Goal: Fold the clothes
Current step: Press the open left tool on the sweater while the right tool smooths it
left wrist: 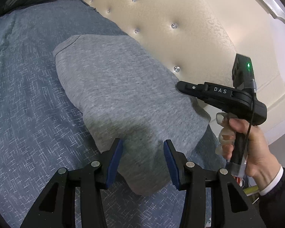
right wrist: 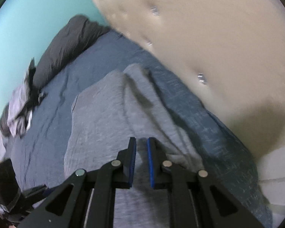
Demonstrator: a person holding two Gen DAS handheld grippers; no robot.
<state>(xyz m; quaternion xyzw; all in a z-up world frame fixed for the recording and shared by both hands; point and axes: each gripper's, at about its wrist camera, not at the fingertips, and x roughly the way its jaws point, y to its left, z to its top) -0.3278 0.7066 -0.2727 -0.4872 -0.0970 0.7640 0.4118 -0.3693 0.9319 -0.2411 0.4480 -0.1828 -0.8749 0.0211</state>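
Left wrist view: spread left tool over a grey garment on the bed. Only the right wrist view shows dark bedding upper left; the right tool looks nearly pressed together, grip unclear.

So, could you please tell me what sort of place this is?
Most likely a bedroom: a grey garment lies on a bed with a blue bedspread, against a cream tufted headboard, with a dark pillow further along.

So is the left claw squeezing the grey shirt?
Apart. In the left wrist view the left claw stands open above the grey shirt, with cloth visible between its blue pads and a gap on both sides.
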